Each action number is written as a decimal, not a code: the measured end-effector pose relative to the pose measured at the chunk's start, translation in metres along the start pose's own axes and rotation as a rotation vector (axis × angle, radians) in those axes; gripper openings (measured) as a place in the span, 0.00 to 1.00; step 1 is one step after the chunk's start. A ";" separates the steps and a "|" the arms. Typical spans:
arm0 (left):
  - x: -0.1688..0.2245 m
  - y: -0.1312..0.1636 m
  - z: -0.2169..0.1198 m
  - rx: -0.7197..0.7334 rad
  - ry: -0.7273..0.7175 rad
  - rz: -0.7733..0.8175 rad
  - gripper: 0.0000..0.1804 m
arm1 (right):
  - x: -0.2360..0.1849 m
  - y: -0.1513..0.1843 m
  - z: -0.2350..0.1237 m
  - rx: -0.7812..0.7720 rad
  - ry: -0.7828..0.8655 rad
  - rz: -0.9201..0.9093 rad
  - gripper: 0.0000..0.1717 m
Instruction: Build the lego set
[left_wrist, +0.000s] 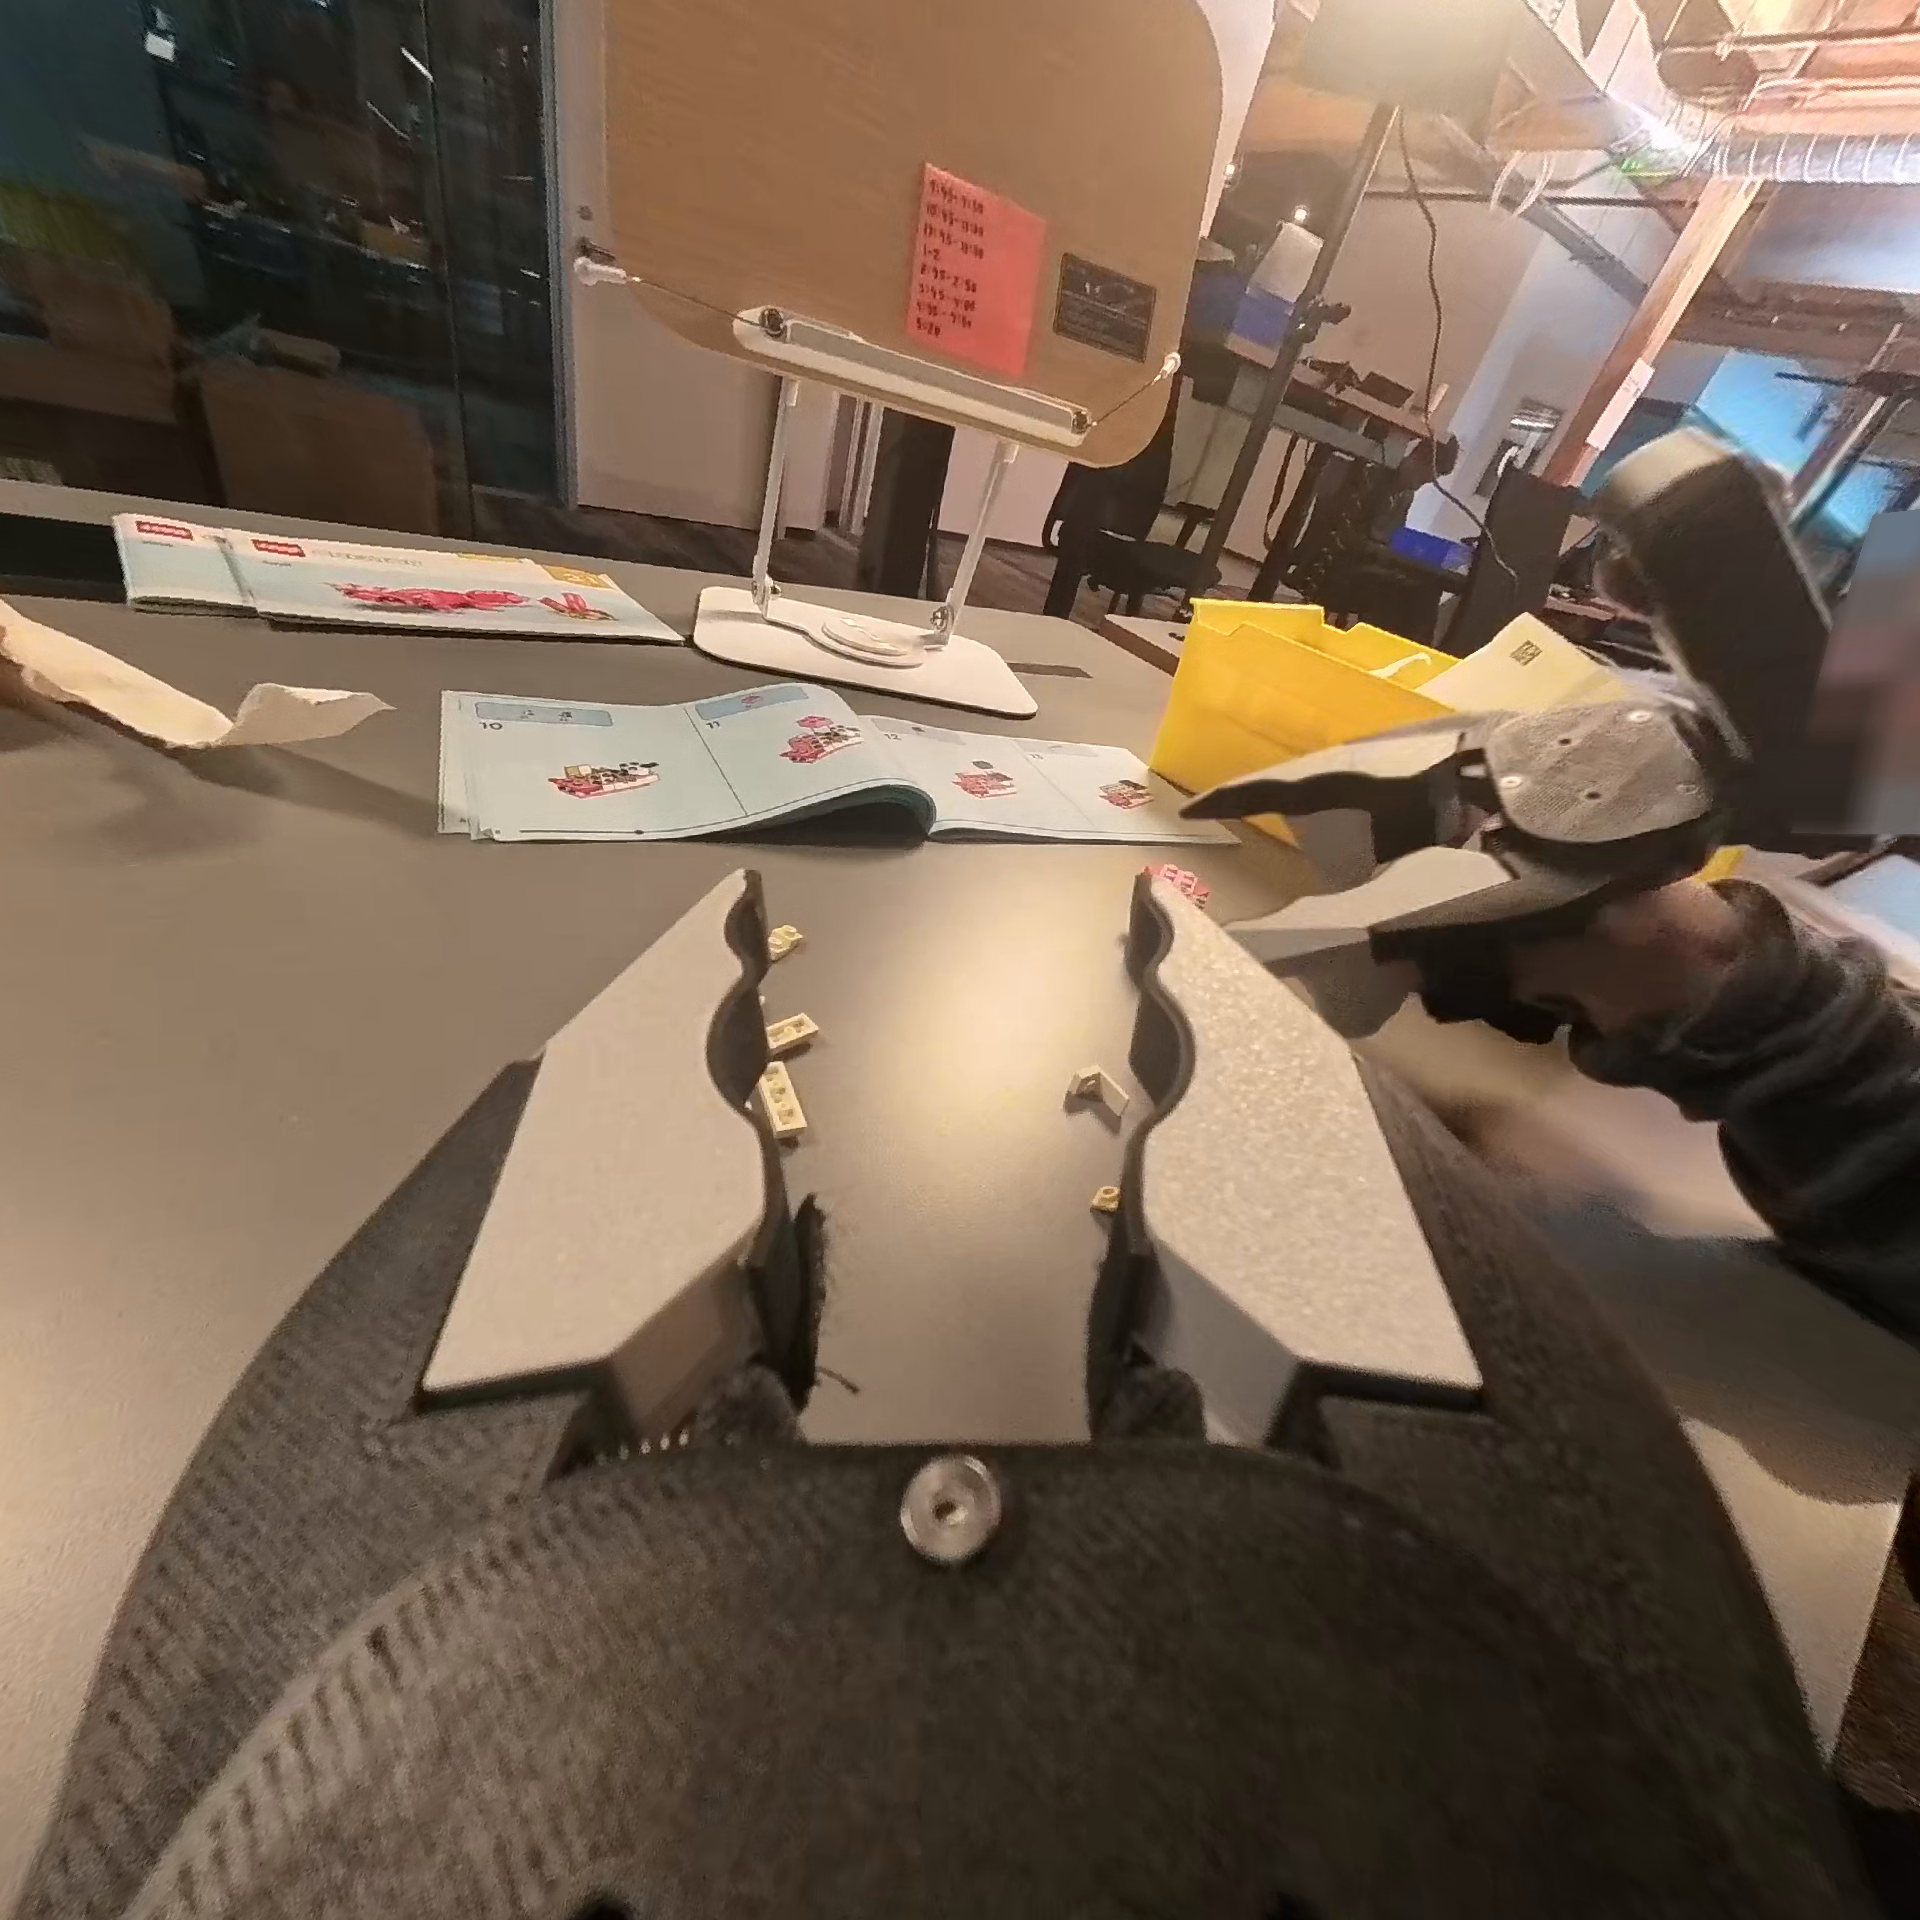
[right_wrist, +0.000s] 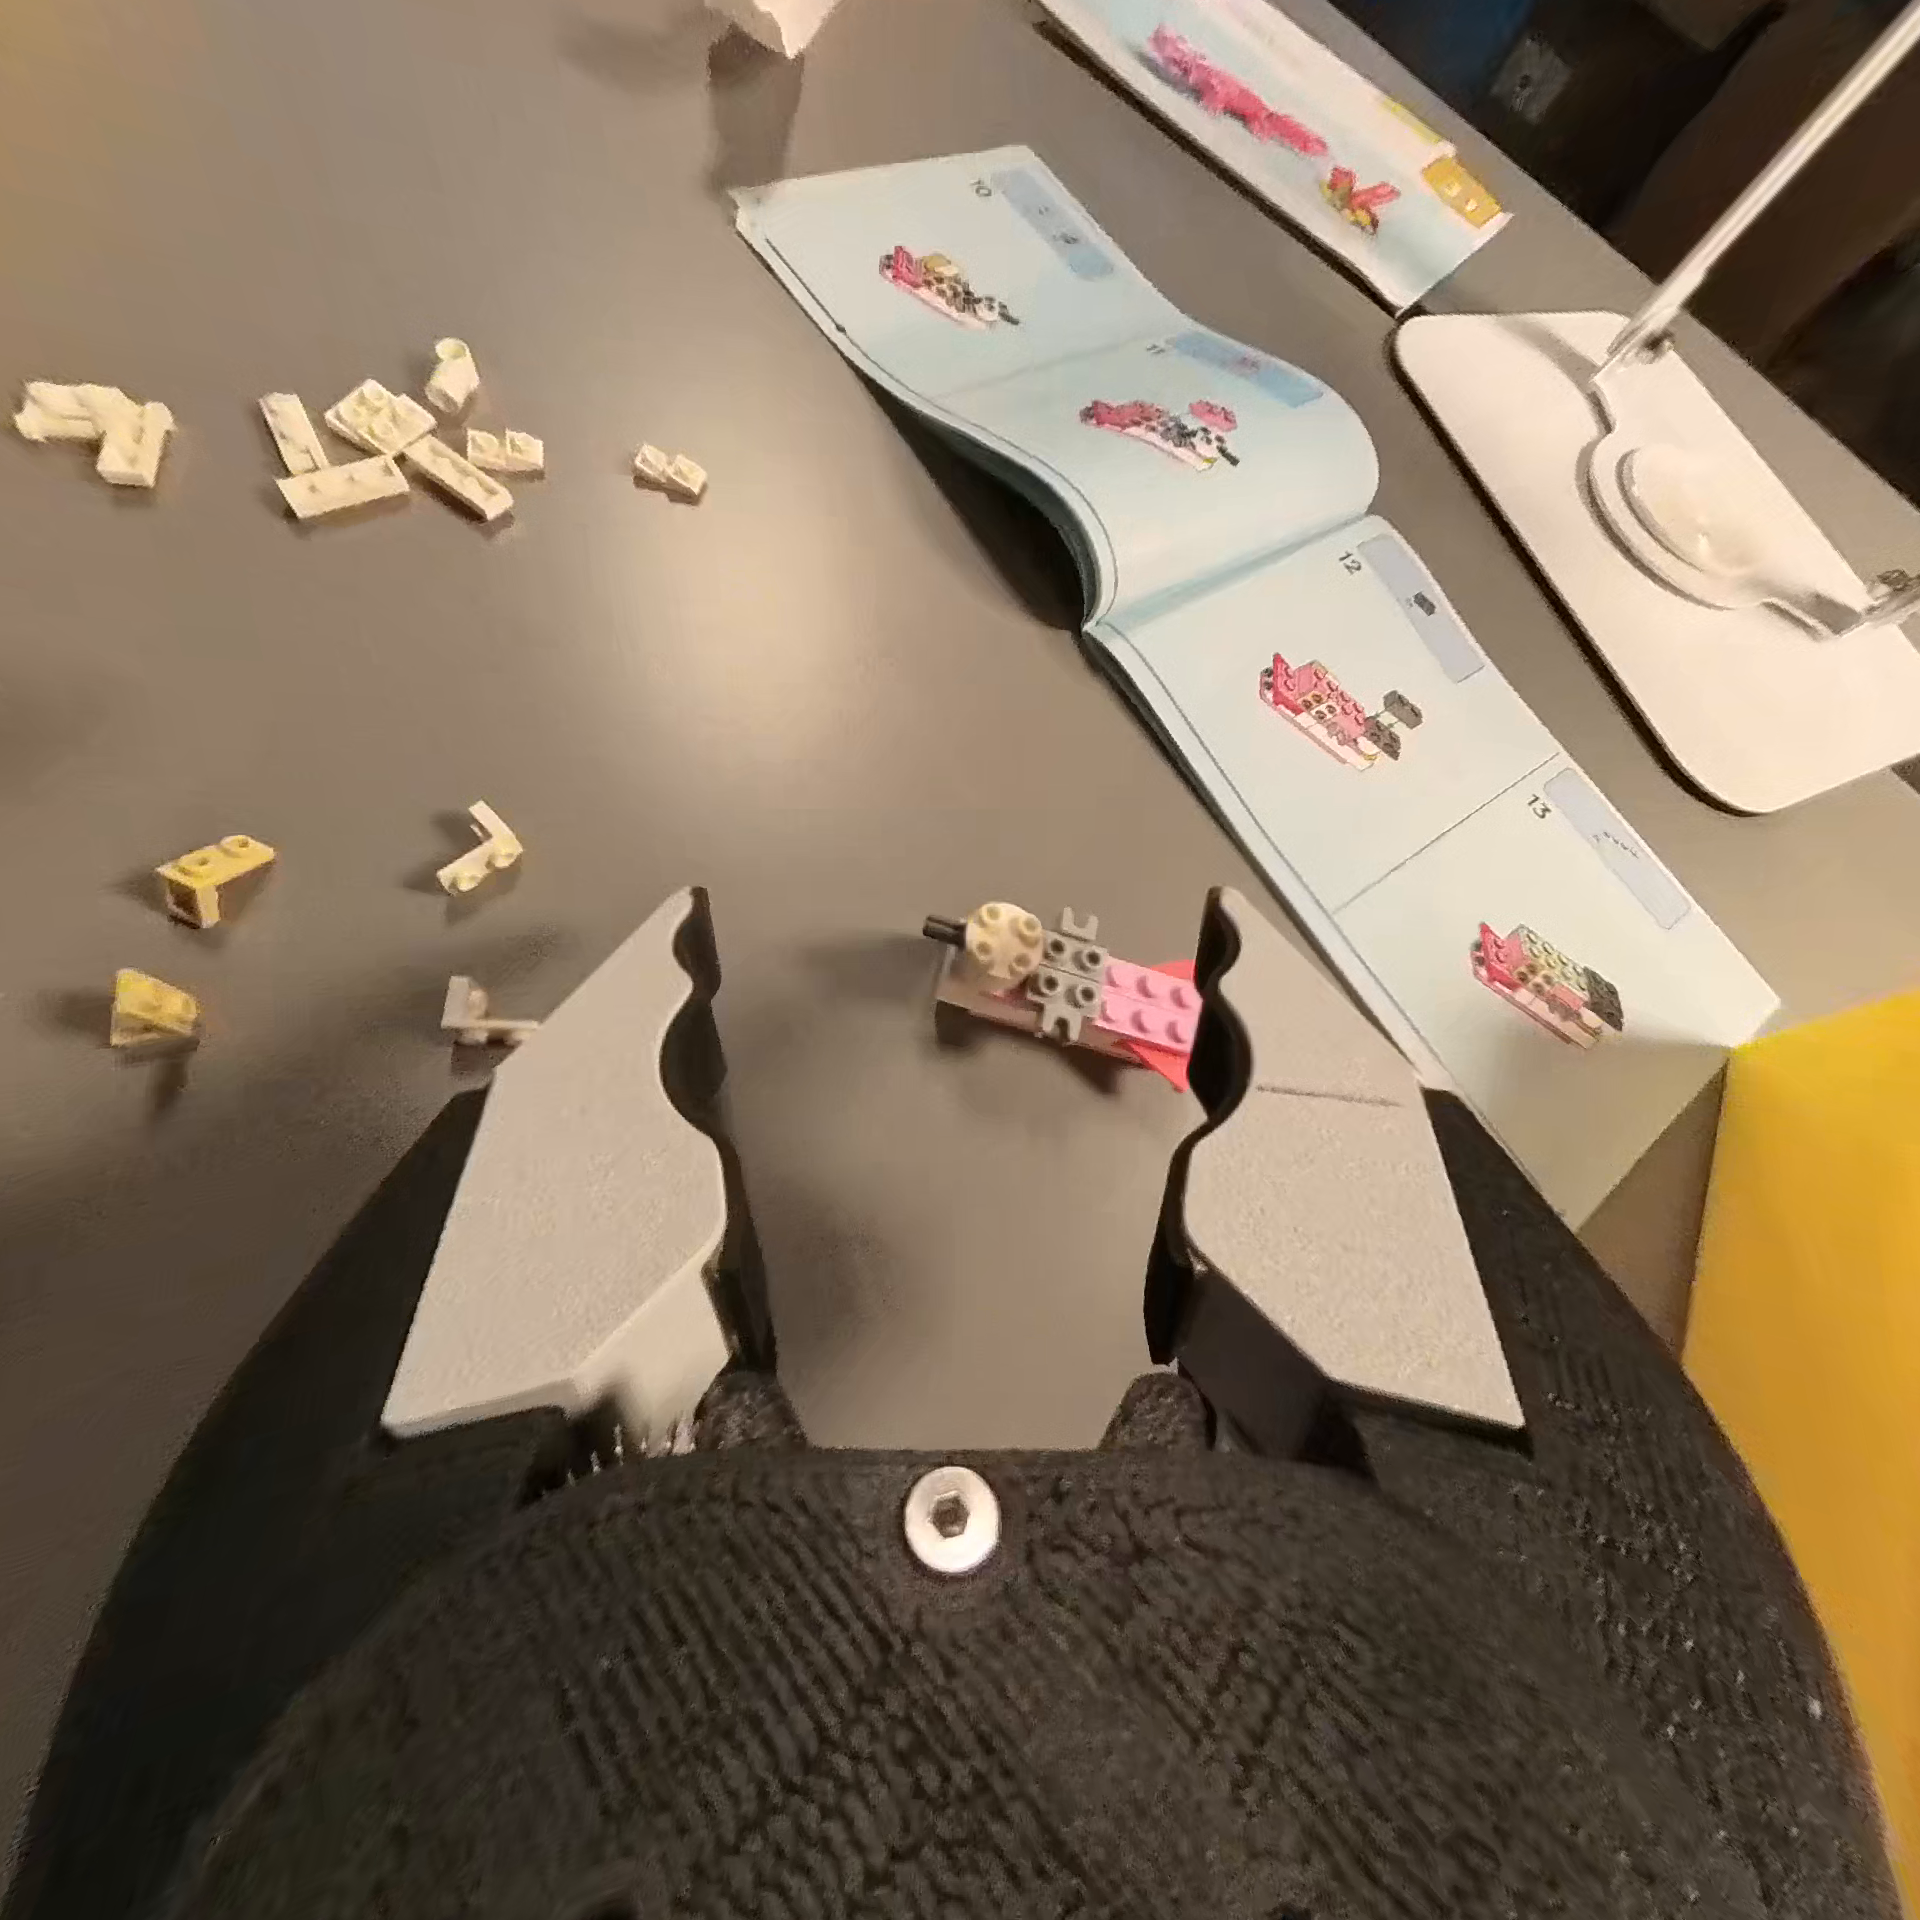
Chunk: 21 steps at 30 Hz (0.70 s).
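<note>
Right hand-held gripper (right_wrist: 956, 914) spread wide over the tabletop (right_wrist: 727, 675), nothing clamped, brick model (right_wrist: 1070, 987) lying between its fingertips, nearer the right one. Left hand-held gripper (left_wrist: 940, 904) likewise spread, bare, left of the model, small cream bricks (left_wrist: 790, 1029) beneath. Open booklet (right_wrist: 1195, 540) beyond the model.

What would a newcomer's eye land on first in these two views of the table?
Probably the small pink and grey brick model, lying on the dark table between the open fingers of the right gripper, untouched. Next, the open pale blue instruction booklet beyond it, and the cream loose bricks scattered to the left.
</note>
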<state>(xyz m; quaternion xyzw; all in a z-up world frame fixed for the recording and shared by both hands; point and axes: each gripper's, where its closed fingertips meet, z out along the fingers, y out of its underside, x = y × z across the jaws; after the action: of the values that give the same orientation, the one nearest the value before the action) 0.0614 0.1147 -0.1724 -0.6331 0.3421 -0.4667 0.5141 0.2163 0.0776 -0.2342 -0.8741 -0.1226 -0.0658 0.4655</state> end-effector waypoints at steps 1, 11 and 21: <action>0.000 0.000 0.000 -0.001 0.000 0.002 0.38 | 0.000 -0.004 0.001 0.033 0.010 -0.008 0.51; 0.006 0.006 0.004 -0.038 -0.025 0.100 0.38 | 0.045 0.022 -0.005 0.003 0.173 0.027 0.46; 0.004 0.004 0.003 -0.030 -0.021 0.068 0.37 | 0.055 0.036 -0.016 0.033 0.139 0.346 0.42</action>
<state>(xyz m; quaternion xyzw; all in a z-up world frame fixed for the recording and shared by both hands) 0.0660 0.1112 -0.1758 -0.6336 0.3650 -0.4371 0.5237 0.2788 0.0532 -0.2419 -0.8678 0.0609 -0.0428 0.4912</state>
